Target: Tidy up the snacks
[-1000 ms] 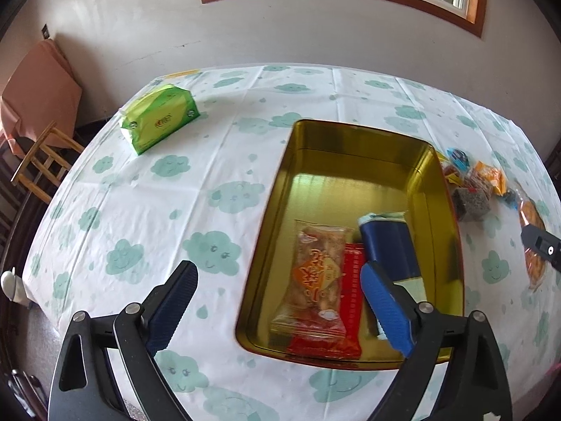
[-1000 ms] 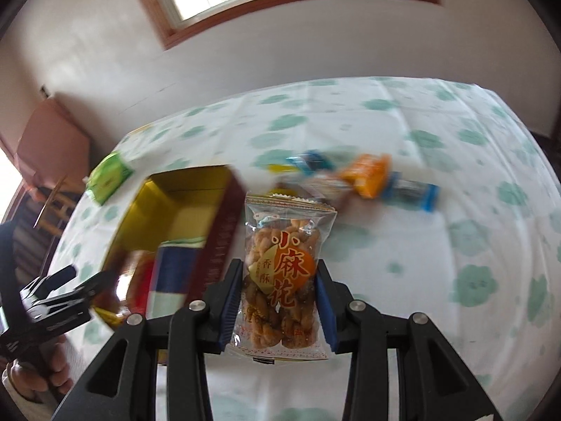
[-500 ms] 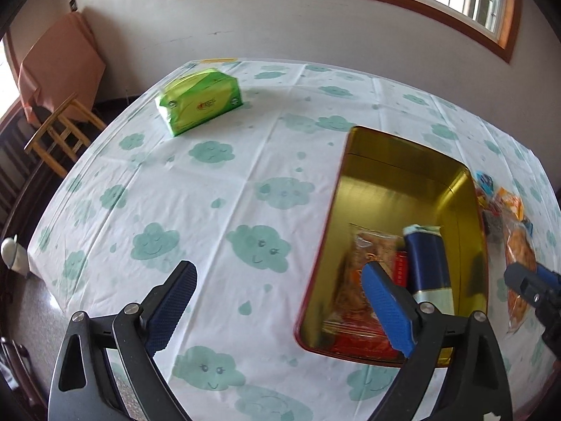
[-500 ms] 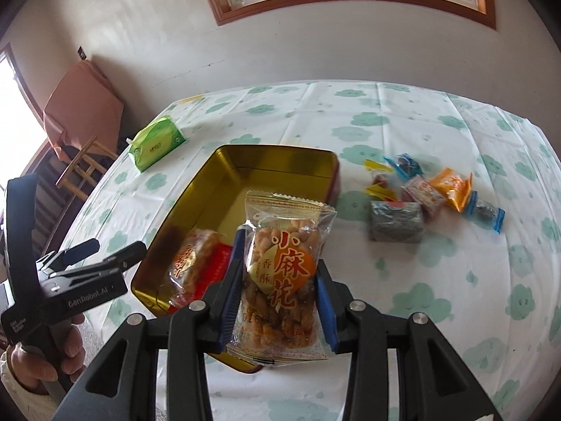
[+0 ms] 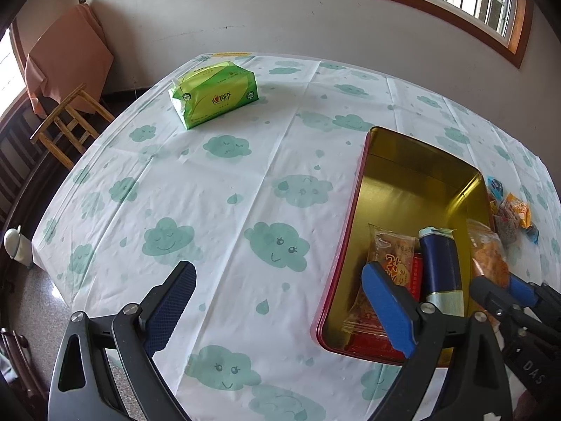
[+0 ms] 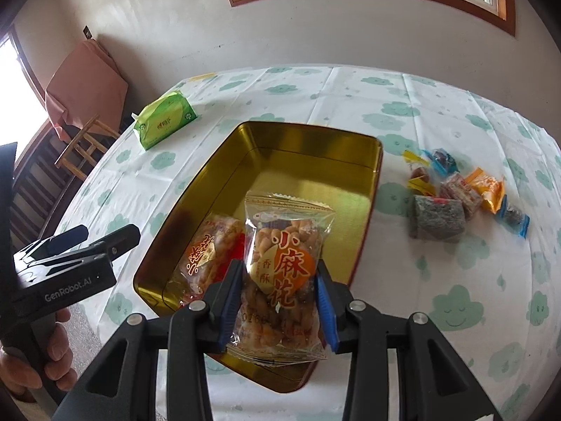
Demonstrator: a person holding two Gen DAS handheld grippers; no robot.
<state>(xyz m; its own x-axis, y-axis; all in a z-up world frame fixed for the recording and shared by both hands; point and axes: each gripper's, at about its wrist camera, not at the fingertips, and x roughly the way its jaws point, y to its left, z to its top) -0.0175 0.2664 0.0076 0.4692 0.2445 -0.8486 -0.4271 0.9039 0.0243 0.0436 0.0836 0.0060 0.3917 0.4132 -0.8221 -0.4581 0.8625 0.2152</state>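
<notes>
- Nearest, the right gripper is clamped on a clear packet of fried dough twists; both blue pads press the packet's sides, and the packet stands upright between them.
- Directly beneath and beyond the held packet lies the gold tin, open, with a red outer wall.
- Inside the tin, at its near end, a second twist packet lies flat on a red packet, with a dark blue packet just beside them.
- Left of the tin, the left gripper hangs over the cloud-print tablecloth with its jaws spread wide and nothing between them; a hand holds its grip.
- Right of the tin, a cluster of small wrapped snacks lies on the cloth, apart from the tin wall.
- Farther back, a green tissue pack rests near the table's far left edge.
- Beyond the table, a wooden chair stands by the wall.
</notes>
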